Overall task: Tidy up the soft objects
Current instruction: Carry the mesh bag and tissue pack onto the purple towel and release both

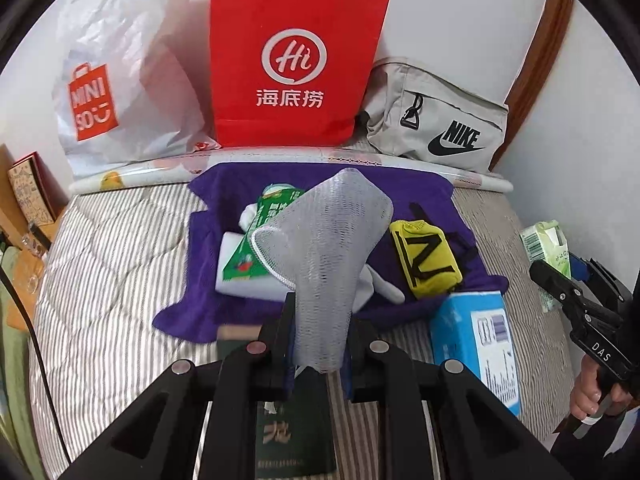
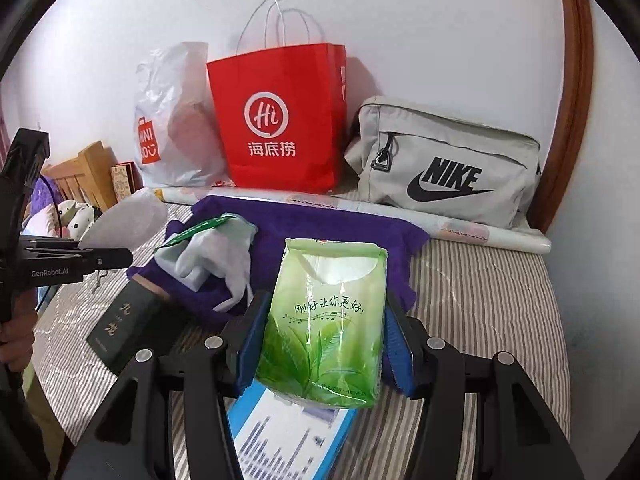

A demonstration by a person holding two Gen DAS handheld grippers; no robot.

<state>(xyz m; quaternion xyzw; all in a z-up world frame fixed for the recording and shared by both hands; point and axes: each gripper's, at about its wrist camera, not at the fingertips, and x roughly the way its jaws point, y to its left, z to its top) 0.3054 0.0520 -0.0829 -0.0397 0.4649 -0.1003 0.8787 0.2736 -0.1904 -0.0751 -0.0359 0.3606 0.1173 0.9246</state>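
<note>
On the striped bed (image 2: 480,300) the purple towel (image 1: 248,312) lies spread in the middle, with soft things piled on it. At the far side three bags stand along the wall: a white bag (image 2: 176,120) at left, a red bag (image 2: 280,120) in the middle, a grey bag (image 2: 440,168) at right.

I judge that both held things are to go into one of these bags. To do it well, each should be carried high over the pile, and let go only when it is well inside the mouth of the bag, so nothing slides back.

The right gripper (image 2: 324,332) is closed on the tissue pack (image 2: 324,320); the blue pads (image 2: 252,336) press both its sides and dent it a little. It hangs over the near blue box (image 2: 280,440).

The left gripper (image 1: 318,344) is clenched on the lower end of the mesh pouch (image 1: 328,240), which stands up above the towel, over the yellow pouch (image 1: 428,264) and the green packet (image 1: 256,240).
</note>
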